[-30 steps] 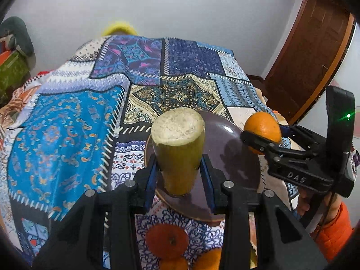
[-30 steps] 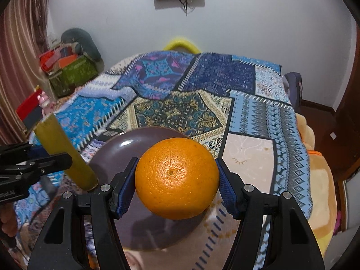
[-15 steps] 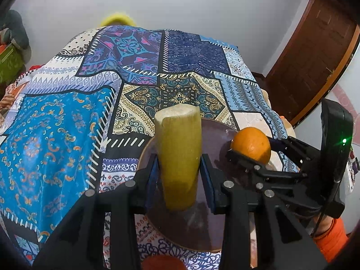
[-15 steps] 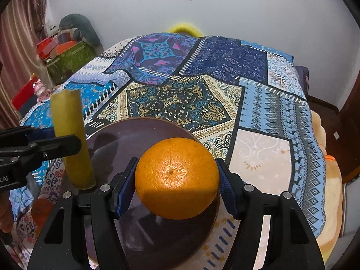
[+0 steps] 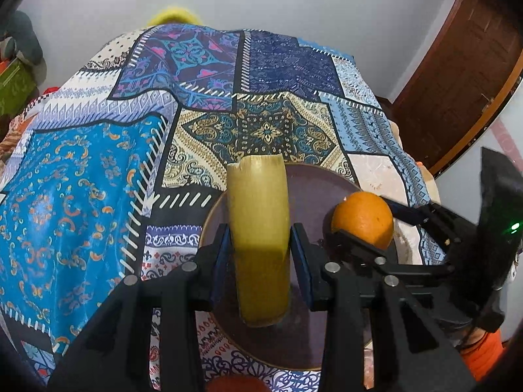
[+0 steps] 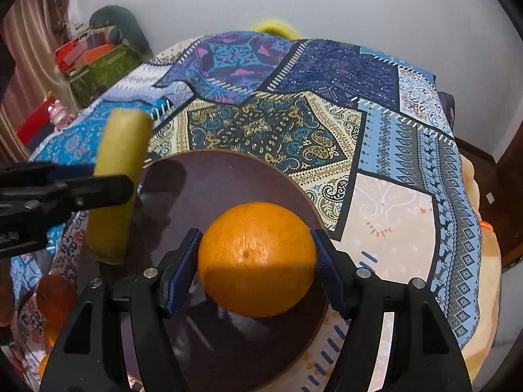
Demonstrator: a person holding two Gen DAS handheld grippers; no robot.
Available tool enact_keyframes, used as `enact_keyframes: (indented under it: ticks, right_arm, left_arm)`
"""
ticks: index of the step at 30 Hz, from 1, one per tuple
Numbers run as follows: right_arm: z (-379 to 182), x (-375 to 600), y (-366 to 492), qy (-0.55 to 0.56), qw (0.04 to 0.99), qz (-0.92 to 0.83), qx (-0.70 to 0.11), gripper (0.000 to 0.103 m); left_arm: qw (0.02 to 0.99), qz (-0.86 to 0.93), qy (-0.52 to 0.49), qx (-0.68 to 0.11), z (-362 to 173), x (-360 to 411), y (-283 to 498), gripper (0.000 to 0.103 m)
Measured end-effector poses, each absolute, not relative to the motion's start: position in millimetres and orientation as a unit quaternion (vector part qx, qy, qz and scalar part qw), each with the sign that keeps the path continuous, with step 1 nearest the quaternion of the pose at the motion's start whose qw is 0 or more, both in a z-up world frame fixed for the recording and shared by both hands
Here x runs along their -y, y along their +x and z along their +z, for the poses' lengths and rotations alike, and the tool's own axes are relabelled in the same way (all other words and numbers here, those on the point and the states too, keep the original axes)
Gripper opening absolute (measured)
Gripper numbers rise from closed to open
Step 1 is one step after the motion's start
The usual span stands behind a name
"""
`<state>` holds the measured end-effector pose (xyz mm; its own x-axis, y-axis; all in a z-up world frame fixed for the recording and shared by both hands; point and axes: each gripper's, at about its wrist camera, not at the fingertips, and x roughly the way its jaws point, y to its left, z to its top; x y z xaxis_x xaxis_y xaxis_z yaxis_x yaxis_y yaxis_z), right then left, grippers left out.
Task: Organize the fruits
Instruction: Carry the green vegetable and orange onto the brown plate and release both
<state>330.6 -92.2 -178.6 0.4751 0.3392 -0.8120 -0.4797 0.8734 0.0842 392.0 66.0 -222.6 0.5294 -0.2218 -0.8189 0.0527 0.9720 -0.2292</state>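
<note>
My left gripper is shut on a yellow-green cut banana piece, held upright over the left side of a dark brown plate. My right gripper is shut on an orange, low over the plate at its right side. The orange also shows in the left wrist view, to the right of the banana piece. The banana piece shows in the right wrist view, with the left gripper's fingers across it.
The plate lies on a patchwork cloth that covers the table. Small oranges lie on the cloth left of the plate, one at the near edge. Boxes stand at the far left, a wooden door at right.
Both grippers have come lower and closer over the plate. The banana piece and the orange now sit just above its surface, side by side.
</note>
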Motion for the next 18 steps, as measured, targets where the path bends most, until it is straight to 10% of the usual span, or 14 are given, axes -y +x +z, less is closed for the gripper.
enact_keyframes:
  ticks: [18]
  right_arm:
    - [-110,134,268,-0.044,0.884,0.229,-0.406,0.073]
  left_arm:
    - [0.897,-0.06,-0.058,-0.435,-168,-68,316,0.037]
